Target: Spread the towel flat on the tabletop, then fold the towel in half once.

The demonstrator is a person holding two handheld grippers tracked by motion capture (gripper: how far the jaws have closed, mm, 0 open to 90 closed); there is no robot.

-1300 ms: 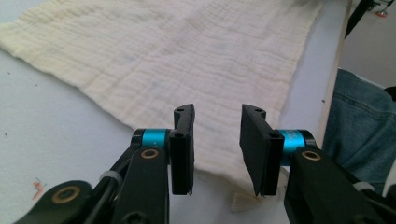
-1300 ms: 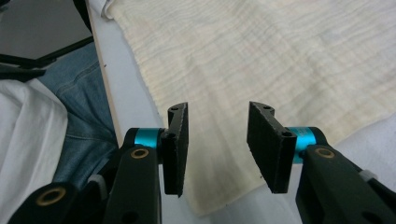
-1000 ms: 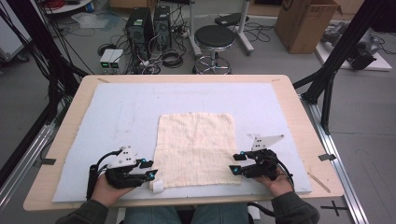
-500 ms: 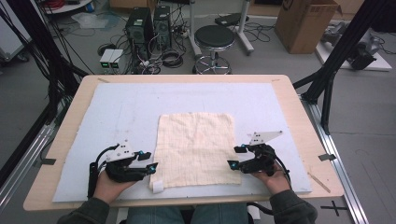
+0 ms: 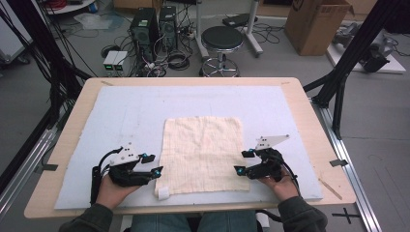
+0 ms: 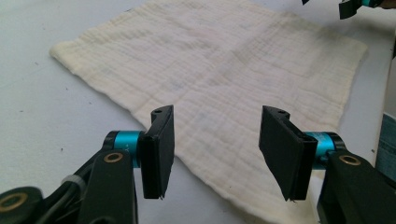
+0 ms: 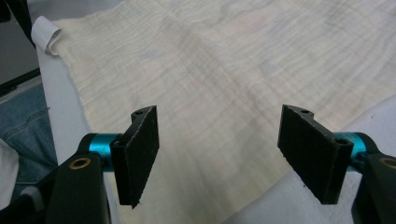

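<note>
The 2 grippers, left and right, flank the cloth at frame bottom, jaws spread, just opened, holding nothing.

Lab: computer towers, cable tangle on floor, black rig frame, cardboard box.

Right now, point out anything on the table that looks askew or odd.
The cream woven cloth lies flat on the pale blue mat, turned slightly out of square with it. Its small white label curls up at the near left corner. Nothing else stands out.
</note>
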